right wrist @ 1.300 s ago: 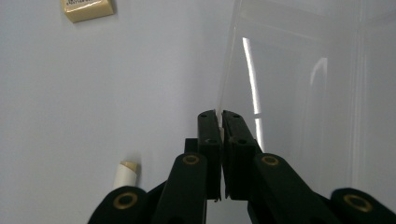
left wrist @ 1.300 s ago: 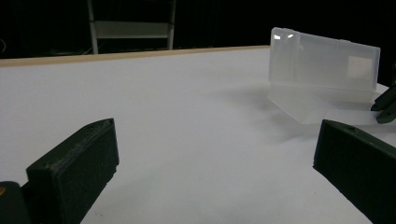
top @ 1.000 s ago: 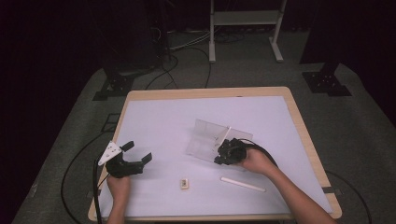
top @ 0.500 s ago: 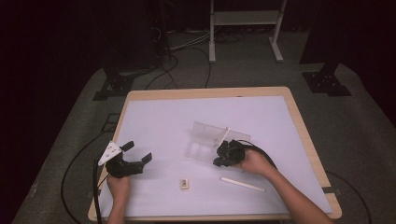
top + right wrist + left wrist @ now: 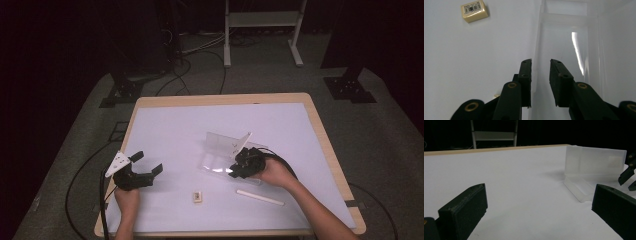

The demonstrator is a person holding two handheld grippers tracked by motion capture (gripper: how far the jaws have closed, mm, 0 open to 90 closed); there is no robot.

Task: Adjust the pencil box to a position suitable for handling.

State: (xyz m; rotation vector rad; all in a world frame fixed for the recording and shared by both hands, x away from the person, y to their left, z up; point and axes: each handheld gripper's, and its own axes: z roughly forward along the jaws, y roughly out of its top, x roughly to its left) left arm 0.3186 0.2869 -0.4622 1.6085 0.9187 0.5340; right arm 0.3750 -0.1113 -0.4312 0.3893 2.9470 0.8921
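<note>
The work in hand is on the clear plastic case (image 5: 225, 152), which lies open a little right of the desk's (image 5: 165, 125) middle, toward the near edge: its tray part rests flat on the white surface and its lid stands up at the far side. The right gripper (image 5: 239, 167) sits at the tray's near right end, and in the right gripper view its two black fingers (image 5: 526, 75) straddle the tray's thin side wall, one outside and one inside, with a narrow gap between them; they look close to the wall but not yet pressed onto it, so I judge this the moment just ahead of the grasp. The next move calls for closing the fingers squarely on that wall without pushing the light tray sideways, since nothing else steadies it. The left gripper (image 5: 142, 172) rests near the desk's left near corner, well apart from the case, its fingers (image 5: 466, 207) spread wide and holding nothing; the left gripper view looks across the bare surface to the case's upright lid (image 5: 596, 161). A small tan eraser (image 5: 198, 197) with a barcode label lies near the near edge between the two grippers, and a white stick (image 5: 260, 196), perhaps a pen or chalk, lies just beside the right hand (image 5: 272, 172); both probably belong in the tray, though neither is touched.
</note>
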